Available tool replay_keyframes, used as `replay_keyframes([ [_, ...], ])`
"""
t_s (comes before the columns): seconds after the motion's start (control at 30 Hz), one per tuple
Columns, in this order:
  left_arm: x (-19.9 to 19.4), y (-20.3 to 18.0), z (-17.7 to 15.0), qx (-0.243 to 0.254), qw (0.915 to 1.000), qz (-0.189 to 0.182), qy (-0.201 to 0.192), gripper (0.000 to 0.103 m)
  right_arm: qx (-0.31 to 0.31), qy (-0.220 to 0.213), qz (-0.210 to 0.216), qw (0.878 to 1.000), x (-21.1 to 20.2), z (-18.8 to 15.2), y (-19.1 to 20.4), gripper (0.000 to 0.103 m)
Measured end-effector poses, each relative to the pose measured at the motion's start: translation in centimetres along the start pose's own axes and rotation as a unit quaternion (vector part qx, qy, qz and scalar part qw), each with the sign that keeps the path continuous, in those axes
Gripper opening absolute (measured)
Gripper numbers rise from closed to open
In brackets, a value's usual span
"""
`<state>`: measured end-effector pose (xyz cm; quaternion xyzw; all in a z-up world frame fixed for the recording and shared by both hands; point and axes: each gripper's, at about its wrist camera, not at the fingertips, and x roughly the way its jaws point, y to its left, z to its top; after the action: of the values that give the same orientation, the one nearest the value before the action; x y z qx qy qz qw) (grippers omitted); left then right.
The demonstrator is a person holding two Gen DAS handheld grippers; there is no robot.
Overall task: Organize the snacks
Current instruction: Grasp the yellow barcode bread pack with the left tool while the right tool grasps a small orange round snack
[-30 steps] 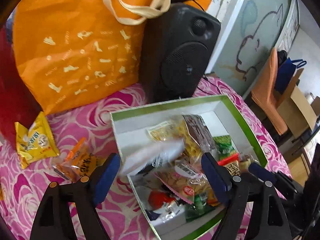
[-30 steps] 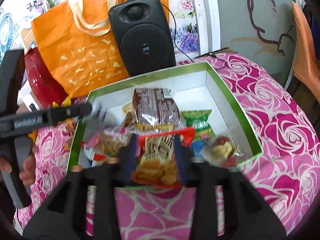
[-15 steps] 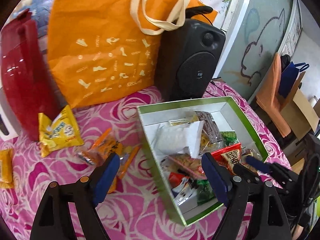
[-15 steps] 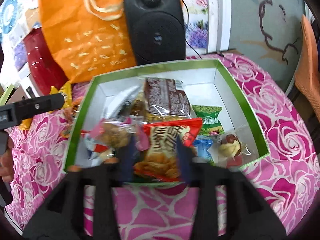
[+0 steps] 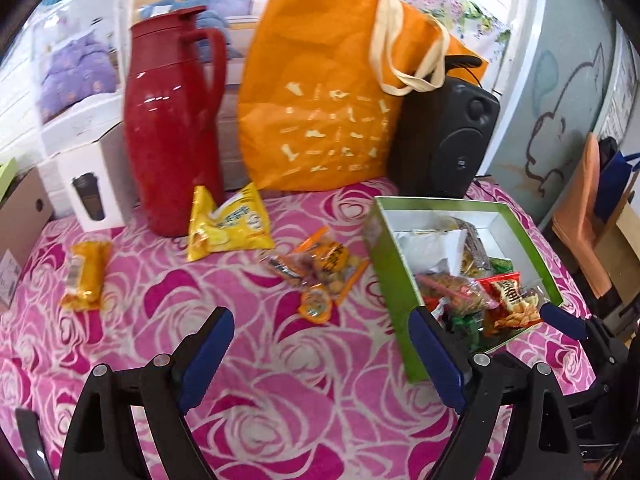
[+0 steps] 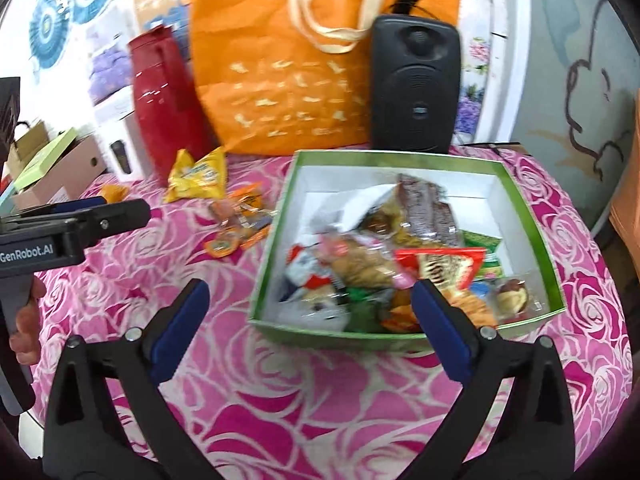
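Claws first: left claw (image 5: 322, 350) and right claw (image 6: 310, 320) both gape empty over the rose-patterned surface (image 5: 280, 400). Mid-frame right, the green box (image 6: 360, 336) holds snacks; a yellow packet (image 5: 228, 226) lies upper left.

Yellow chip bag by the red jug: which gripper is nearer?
Left. The left gripper hovers over the cloth just short of the yellow bag; the right gripper sits by the green box.
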<state>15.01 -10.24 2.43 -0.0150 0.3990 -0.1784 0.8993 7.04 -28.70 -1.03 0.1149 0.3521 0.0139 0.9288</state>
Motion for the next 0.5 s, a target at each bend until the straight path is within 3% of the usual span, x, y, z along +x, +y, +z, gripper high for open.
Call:
replay_keyframes([
  [0.3,-1.2,7.2,-3.7,-0.066,0.9976,0.022,0.008,0.091,-0.009,0.022,0.047,0.999,1.2,-0.7,5.1,0.101],
  [0.5,-1.7,13.2,-6.5,-0.109,0.9923,0.056,0.017,0.091,-0.033,0.044,0.036,0.998,3.3,-0.1,8.5,0.101],
])
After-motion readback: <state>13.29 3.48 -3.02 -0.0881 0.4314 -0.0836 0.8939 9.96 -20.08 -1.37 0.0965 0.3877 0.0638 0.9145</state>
